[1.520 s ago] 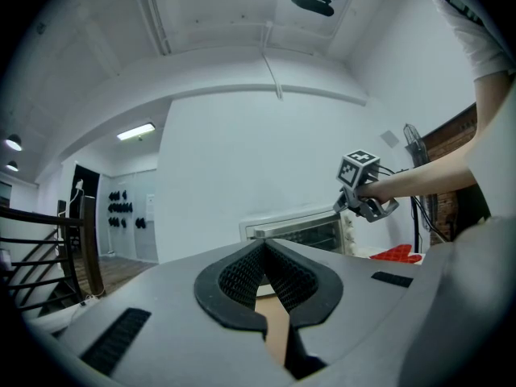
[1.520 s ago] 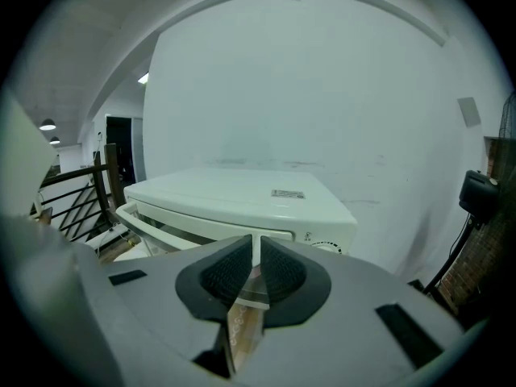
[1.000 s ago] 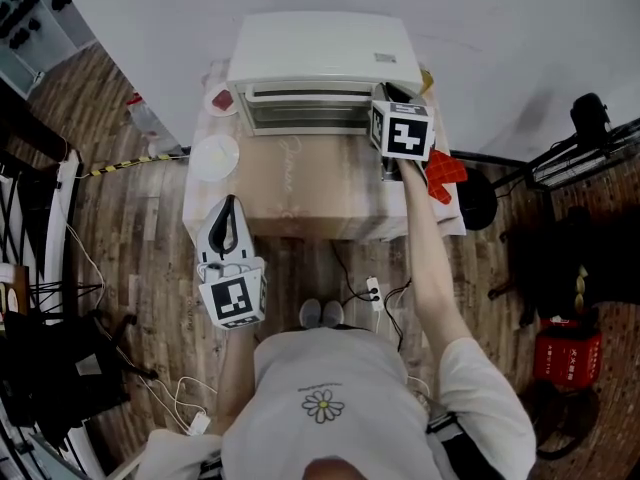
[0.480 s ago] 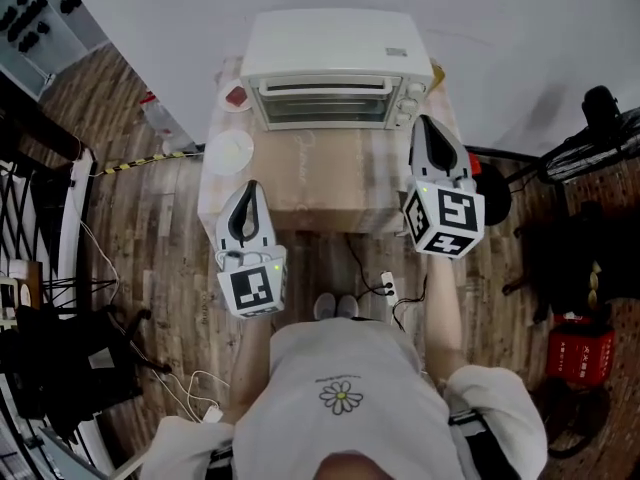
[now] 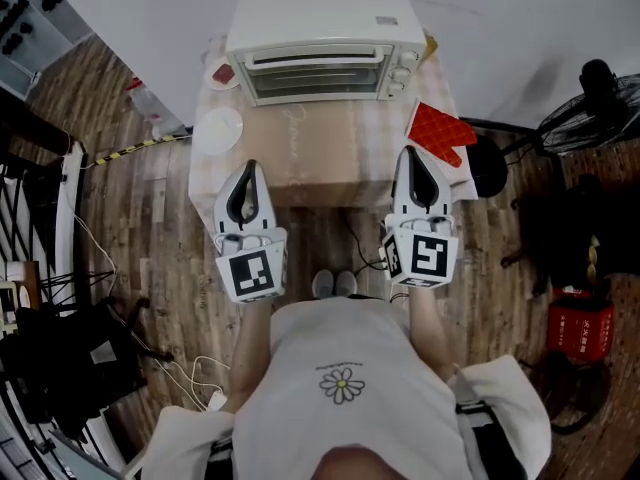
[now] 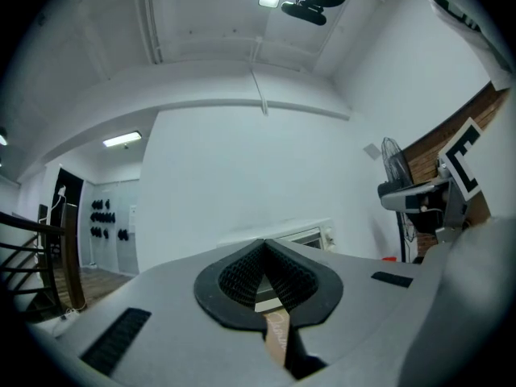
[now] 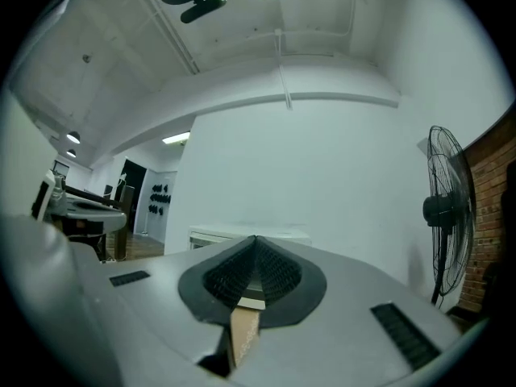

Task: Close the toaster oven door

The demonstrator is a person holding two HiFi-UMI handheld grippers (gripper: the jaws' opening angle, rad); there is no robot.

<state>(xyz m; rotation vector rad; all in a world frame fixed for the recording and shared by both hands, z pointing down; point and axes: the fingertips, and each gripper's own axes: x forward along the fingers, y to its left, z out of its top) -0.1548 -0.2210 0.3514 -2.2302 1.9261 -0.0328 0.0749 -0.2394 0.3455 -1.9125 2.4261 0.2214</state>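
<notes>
The toaster oven [image 5: 322, 43] sits at the far end of the tabletop [image 5: 330, 158], and its door [image 5: 318, 73] looks shut, so the job seems done. The left hand-held gripper [image 5: 249, 168] and the right hand-held gripper [image 5: 417, 153] hang at the near edge, both pinched shut, holding nothing. No more pushing looks needed

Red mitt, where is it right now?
In the head view, the red mitt lies at the right edge of the table, just in front of the toaster oven and ahead of the right gripper.
</notes>
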